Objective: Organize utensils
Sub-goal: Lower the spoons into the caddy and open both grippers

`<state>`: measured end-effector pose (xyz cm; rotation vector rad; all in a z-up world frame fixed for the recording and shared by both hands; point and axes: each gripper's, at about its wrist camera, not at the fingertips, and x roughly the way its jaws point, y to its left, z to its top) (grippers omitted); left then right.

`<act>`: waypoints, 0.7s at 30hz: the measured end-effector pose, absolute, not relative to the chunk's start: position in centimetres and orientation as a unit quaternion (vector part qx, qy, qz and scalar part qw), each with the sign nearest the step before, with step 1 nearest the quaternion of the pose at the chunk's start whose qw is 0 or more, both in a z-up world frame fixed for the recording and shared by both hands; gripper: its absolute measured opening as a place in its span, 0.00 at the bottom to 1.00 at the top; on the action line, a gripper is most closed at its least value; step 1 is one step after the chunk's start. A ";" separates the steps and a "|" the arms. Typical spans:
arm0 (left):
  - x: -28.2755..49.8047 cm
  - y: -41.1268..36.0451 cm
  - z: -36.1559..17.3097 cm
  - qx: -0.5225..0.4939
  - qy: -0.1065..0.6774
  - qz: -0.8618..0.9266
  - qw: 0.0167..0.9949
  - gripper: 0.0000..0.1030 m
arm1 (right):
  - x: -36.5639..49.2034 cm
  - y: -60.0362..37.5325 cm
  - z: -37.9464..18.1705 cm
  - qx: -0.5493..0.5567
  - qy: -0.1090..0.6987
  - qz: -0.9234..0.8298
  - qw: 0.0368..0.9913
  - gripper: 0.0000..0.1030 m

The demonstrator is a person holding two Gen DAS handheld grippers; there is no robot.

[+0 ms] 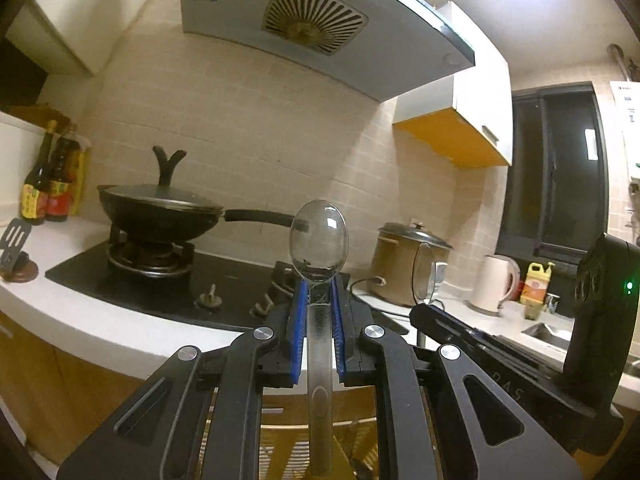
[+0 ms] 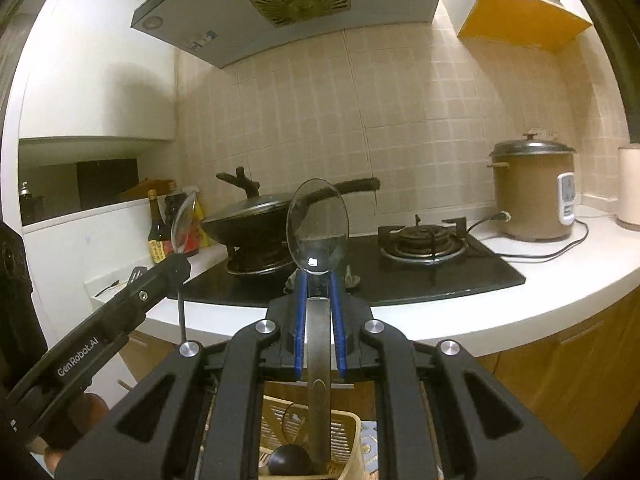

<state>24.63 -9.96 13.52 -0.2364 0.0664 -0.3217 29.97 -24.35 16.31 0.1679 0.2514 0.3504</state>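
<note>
Each tool, left [image 1: 318,300] and right [image 2: 318,288], is pinched on a spoon [image 1: 319,240] (bowls up); slippage past the basket [image 2: 344,428] below is risked.

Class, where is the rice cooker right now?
The rice cooker stands on the white countertop at the right of the right wrist view, right of the empty burner, its cord trailing across the counter.

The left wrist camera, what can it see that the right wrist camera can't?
Only the left view shows the kettle, the yellow bottle and the sink. Only the right view shows the free burner and the basket below. Both show the wok, the rice cooker, the hood, and each tool, left tool and right tool, shut on a spoon: left spoon, right spoon.
</note>
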 end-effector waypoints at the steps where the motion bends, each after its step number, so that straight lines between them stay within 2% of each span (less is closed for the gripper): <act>1: 24.8 -10.0 13.2 -0.116 0.032 -0.159 0.980 0.10 | 30.2 -24.3 16.0 0.084 0.126 0.175 0.973 0.09; 15: 26.0 -10.3 10.5 -0.088 0.043 -0.161 0.982 0.11 | 30.4 -23.5 13.6 0.069 0.142 0.187 0.970 0.10; 16: 25.9 -10.1 10.5 -0.085 0.042 -0.164 0.982 0.12 | 30.3 -23.4 13.5 0.065 0.146 0.191 0.968 0.10; 18: 25.5 -9.7 10.7 -0.084 0.047 -0.173 0.980 0.23 | 29.8 -23.2 13.5 0.051 0.158 0.196 0.966 0.10; 21: 24.8 -8.7 11.1 -0.096 0.052 -0.182 0.977 0.23 | 29.0 -23.5 13.5 0.050 0.169 0.198 0.964 0.11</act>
